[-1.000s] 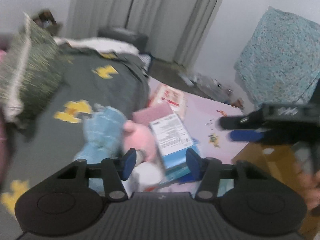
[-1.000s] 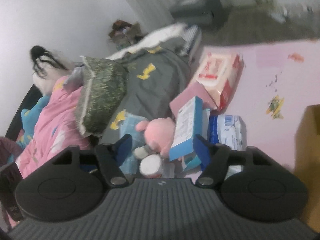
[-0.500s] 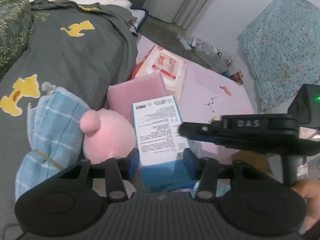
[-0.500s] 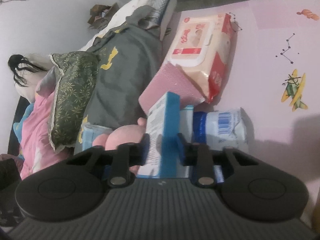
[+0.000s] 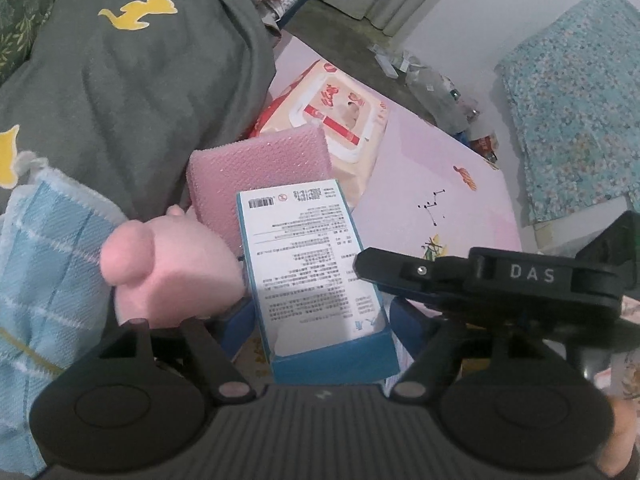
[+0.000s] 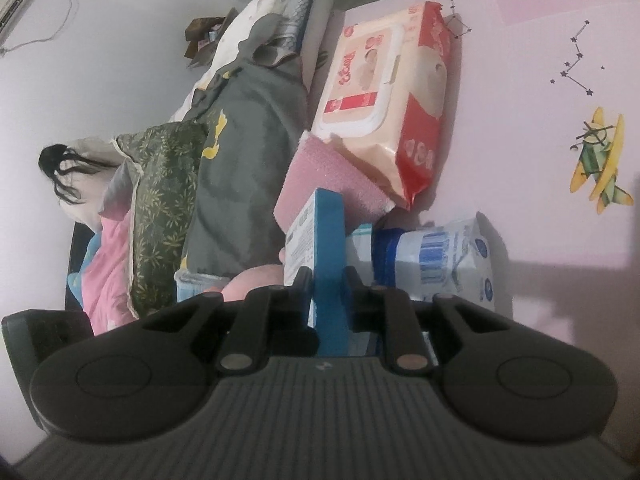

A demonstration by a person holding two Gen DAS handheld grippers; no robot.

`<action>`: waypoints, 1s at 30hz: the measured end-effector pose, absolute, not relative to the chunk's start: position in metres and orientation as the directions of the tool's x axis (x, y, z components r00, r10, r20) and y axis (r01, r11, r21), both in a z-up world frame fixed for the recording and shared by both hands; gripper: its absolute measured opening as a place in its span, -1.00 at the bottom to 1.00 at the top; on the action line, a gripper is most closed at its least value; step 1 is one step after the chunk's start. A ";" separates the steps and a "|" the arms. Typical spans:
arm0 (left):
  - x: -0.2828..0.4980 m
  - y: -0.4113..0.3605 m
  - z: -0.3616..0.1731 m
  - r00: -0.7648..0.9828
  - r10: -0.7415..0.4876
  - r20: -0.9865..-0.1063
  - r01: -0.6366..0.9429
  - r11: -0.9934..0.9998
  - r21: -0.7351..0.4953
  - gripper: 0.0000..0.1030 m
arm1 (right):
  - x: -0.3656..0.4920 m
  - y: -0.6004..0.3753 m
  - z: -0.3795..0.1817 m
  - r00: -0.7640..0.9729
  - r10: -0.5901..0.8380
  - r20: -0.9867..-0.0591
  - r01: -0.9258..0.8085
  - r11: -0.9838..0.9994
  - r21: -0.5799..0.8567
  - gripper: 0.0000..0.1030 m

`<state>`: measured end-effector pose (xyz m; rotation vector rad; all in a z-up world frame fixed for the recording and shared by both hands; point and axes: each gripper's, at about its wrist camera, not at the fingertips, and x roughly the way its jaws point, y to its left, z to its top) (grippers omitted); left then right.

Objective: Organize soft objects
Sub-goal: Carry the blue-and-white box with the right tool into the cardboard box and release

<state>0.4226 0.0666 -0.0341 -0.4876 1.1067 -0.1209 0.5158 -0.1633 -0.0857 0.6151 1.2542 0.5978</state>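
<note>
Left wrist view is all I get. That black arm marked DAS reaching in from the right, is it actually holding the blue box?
Observer: Yes. The right gripper is shut on the blue box, pinching its narrow edge.
Operator: Anything hidden behind the box?
Observer: A white-and-blue soft pack lies beside it on the pink mat.
Operator: And further along the bed?
Observer: A pink blanket lies past the green pillow.

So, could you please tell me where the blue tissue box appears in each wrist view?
Left wrist: blue tissue box sits low centre, printed white face up, between the left tongs.
Right wrist: the box is centre, seen edge-on, clamped by the right tongs.
Shared landmark: the wet wipes pack beyond the pink sponge.
</note>
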 end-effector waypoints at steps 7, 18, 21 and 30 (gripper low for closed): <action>0.416 0.057 -0.023 0.486 -0.297 -0.822 -0.128 0.906 -0.404 0.40 | 0.517 -0.175 -0.097 0.204 0.731 -0.651 -0.024 0.669 0.743 -0.64; 0.376 0.031 0.036 0.560 -0.291 -0.775 -0.029 0.929 -0.370 0.39 | 0.491 -0.199 -0.057 0.234 0.777 -0.584 -0.051 0.610 0.791 -0.64; 0.363 0.016 0.056 0.583 -0.301 -0.754 0.011 0.931 -0.364 0.39 | 0.477 -0.214 -0.039 0.255 0.791 -0.557 -0.063 0.588 0.806 -0.64; 0.336 -0.066 0.107 0.597 -0.413 -0.688 0.209 0.908 -0.363 0.39 | 0.425 -0.304 0.015 0.384 0.785 -0.487 -0.067 0.549 0.833 -0.64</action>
